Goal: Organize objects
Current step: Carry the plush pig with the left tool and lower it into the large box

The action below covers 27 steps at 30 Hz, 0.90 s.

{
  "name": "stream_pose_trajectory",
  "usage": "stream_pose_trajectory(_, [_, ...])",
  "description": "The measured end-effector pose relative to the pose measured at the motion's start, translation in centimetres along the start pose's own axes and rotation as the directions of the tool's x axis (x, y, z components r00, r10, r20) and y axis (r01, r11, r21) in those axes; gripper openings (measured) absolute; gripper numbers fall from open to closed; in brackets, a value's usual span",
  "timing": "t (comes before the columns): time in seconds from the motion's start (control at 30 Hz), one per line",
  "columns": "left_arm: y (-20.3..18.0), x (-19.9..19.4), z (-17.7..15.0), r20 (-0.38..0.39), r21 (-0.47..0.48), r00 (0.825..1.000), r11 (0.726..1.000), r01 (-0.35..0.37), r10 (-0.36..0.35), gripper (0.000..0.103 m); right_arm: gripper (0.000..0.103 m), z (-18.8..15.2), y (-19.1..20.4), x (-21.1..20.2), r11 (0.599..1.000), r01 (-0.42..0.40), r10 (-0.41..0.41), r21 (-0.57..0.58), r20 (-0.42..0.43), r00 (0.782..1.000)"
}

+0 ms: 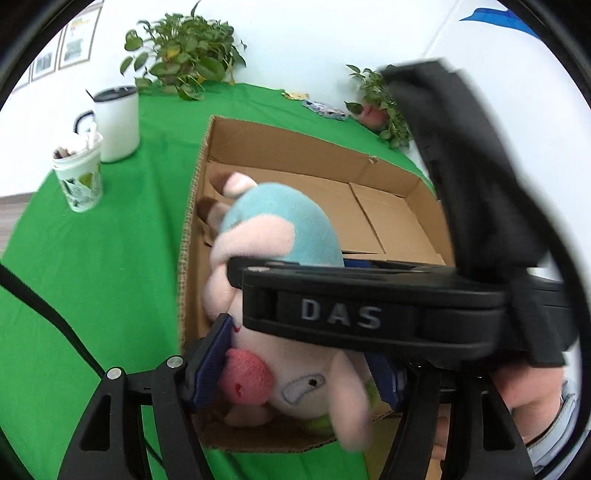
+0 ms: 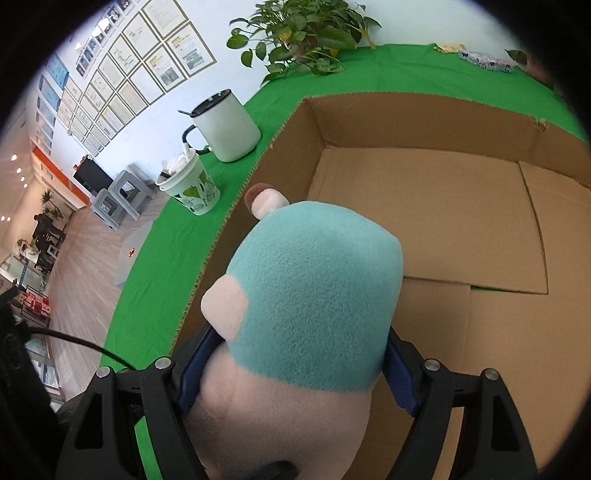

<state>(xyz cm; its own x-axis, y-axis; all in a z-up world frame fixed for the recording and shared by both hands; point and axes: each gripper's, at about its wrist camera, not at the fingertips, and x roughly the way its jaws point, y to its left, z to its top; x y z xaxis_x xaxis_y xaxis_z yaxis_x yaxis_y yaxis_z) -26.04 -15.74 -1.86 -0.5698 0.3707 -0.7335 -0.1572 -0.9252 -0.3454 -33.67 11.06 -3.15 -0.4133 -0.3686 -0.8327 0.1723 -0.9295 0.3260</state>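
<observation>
Nearest to me, the risk is a tug-of-war: both of my grippers appear to have the same plush pig (image 2: 295, 314) over the near-left corner of the cardboard box (image 2: 424, 122). If I lower or open one side before the other, I judge the toy will twist, drag on the box wall, or tip out onto the green cloth (image 1: 92, 277) instead of landing inside. The toy is soft, so a squeeze can also slide off.

My right gripper (image 2: 291, 373) is about half open, its blue pads pressing on both sides of the pig's body where pink meets teal; it is grasping the toy, with the back of the pig filling that camera. My left gripper (image 1: 295, 365) is also spread fairly wide around the pig's head end, one blue pad touching the pink snout side; the other pad is partly hidden behind the right gripper's black body crossing the view, so I read it as gripping the pig but cannot see that far-side contact cleanly.

Beyond the toy, the box floor looks bare, with folded flaps. Farther left on the cloth stand a paper cup (image 2: 192, 188) and, just behind it, a white mug (image 2: 229, 125) with a dark lid, well apart from the box wall. A leafy plant (image 2: 306, 33) sits at the far edge.
</observation>
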Motion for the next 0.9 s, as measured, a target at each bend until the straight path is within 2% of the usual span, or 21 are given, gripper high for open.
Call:
stream_pose_trajectory(0.07, [-0.3,-1.2,-0.3,0.039,0.002,0.999,1.000,0.006,-0.006,0.065,0.080,-0.1,-0.1,0.0,1.000,-0.001,0.001,-0.002,-0.001,1.000])
stream_pose_trajectory(0.13, [-0.4,-1.4,-0.4,0.033,0.004,0.999,1.000,0.015,-0.015,0.064,0.081,0.0,0.0,0.0,1.000,0.003,-0.003,0.000,-0.007,1.000])
stream_pose_trajectory(0.2, [-0.4,-1.2,-0.4,0.022,0.001,1.000,1.000,-0.003,0.003,0.054,0.082,-0.2,0.2,0.0,1.000,0.008,-0.008,-0.010,-0.008,1.000])
stream_pose_trajectory(0.27, [0.1,-0.9,-0.3,0.015,-0.013,1.000,1.000,0.011,-0.011,0.051,0.084,-0.1,-0.1,0.0,1.000,-0.004,0.004,-0.005,-0.013,1.000])
stream_pose_trajectory(0.33, [0.4,-0.8,0.0,0.018,-0.029,0.999,0.999,0.027,-0.026,0.048,0.086,0.0,-0.6,-0.1,0.999,-0.035,0.036,0.024,-0.024,0.999])
stream_pose_trajectory(0.43, [0.3,-1.8,-0.8,0.013,-0.053,1.000,0.999,0.011,-0.010,0.046,0.086,0.3,-1.3,-0.9,0.992,-0.097,0.100,0.076,-0.040,0.994])
stream_pose_trajectory(0.53, [1.1,-1.9,-0.9,0.013,-0.087,1.000,0.996,0.021,-0.020,0.043,0.086,0.6,-1.5,-2.7,0.980,-0.181,0.184,0.087,-0.031,0.982])
stream_pose_trajectory(0.6, [1.1,-1.9,-1.0,0.012,-0.088,1.000,0.996,0.018,-0.017,0.043,0.086,0.6,-1.2,-4.0,0.978,-0.199,0.201,0.056,-0.017,0.980])
stream_pose_trajectory(0.67, [1.1,-1.8,-0.9,0.014,-0.079,1.000,0.997,0.006,-0.005,0.043,0.086,0.5,-1.2,-4.6,0.984,-0.175,0.175,0.039,-0.007,0.984])
stream_pose_trajectory(0.8, [1.0,-1.6,-1.0,0.014,-0.078,1.000,0.997,0.006,-0.005,0.043,0.082,-0.4,-1.9,-2.2,0.983,-0.167,0.173,0.076,-0.080,0.982])
stream_pose_trajectory(0.87, [1.0,-1.8,-1.2,0.009,-0.079,1.000,0.997,0.000,0.001,0.043,0.081,-0.7,-2.5,-1.1,0.970,-0.203,0.214,0.133,-0.081,0.973])
stream_pose_trajectory(0.9, [1.0,-2.0,-1.3,0.011,-0.075,1.000,0.997,-0.003,0.004,0.043,0.077,-0.7,-2.6,-0.7,0.964,-0.219,0.232,0.152,-0.073,0.970])
